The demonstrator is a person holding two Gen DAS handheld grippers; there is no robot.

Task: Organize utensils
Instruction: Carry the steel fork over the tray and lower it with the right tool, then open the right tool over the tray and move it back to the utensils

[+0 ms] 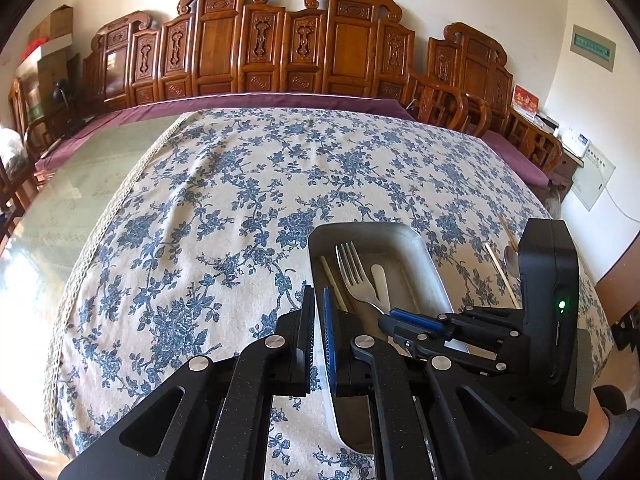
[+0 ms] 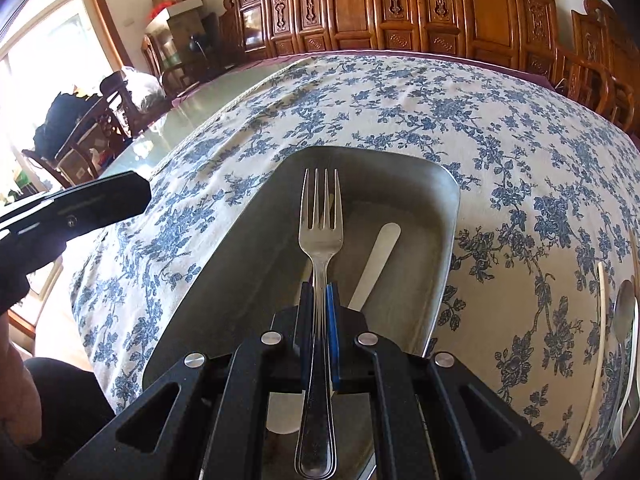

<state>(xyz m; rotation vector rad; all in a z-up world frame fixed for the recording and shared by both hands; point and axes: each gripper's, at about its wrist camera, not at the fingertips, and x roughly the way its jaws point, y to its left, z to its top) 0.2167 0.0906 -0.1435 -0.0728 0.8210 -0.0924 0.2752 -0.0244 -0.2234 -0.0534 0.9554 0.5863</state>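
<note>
Fork [image 2: 321,236]: stainless, clamped by its handle in the right gripper [image 2: 320,312], tines forward above the metal tray [image 2: 448,216]. Left gripper [image 1: 318,316]: pinched on the tray's near rim [image 1: 320,360]. Advice: lower the fork flat alongside the knife [image 2: 378,260] before letting go; chopsticks [image 2: 598,344] and spoon [image 2: 624,312] await on the tablecloth [image 2: 440,104].

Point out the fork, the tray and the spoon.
fork [image 2: 320,236]: right wrist view, base of the tines.
tray [image 2: 448,236]: right wrist view, right rim.
spoon [image 2: 625,308]: right wrist view, bowl, at the picture's right edge.

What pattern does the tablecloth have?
The tablecloth is cream with blue flowers and leafy vines, best seen in the right wrist view.
</note>
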